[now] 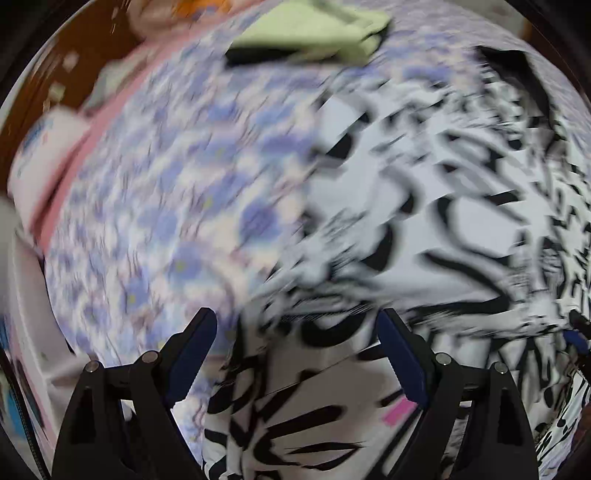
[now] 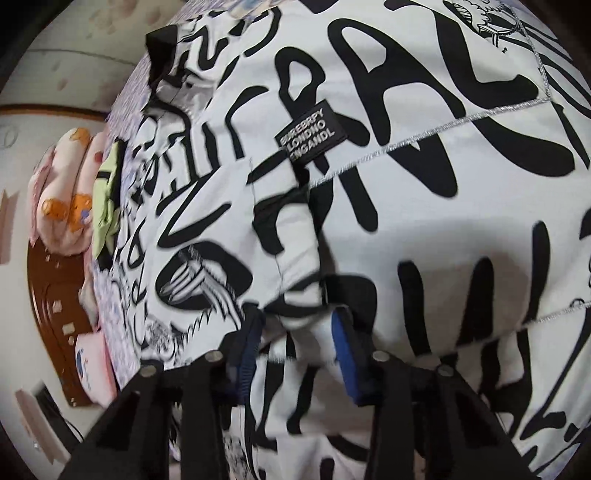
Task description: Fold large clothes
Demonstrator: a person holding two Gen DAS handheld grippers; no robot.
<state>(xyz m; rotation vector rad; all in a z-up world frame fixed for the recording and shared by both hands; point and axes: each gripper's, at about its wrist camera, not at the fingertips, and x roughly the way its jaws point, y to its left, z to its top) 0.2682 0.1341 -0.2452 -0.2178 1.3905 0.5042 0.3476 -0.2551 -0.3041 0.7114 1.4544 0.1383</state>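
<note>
A large white garment with bold black lettering [image 2: 406, 184] lies spread over a bed and fills most of the right wrist view. It carries a black sewn label [image 2: 310, 133]. My right gripper [image 2: 297, 317] points down at it and is shut on a raised fold of its cloth, which is pinched between the pads. In the blurred left wrist view the same garment [image 1: 424, 221] covers the right half. My left gripper [image 1: 297, 317] hangs open over its edge, with cloth lying below the wide-apart fingers and nothing gripped.
A blue floral bedsheet [image 1: 166, 184] shows left of the garment. A folded pale green cloth [image 1: 314, 33] lies at the far side, and it also appears as green cloth [image 2: 107, 192]. Pink bedding with orange bears [image 2: 62, 199] and a brown wooden headboard [image 2: 55, 306] border the bed.
</note>
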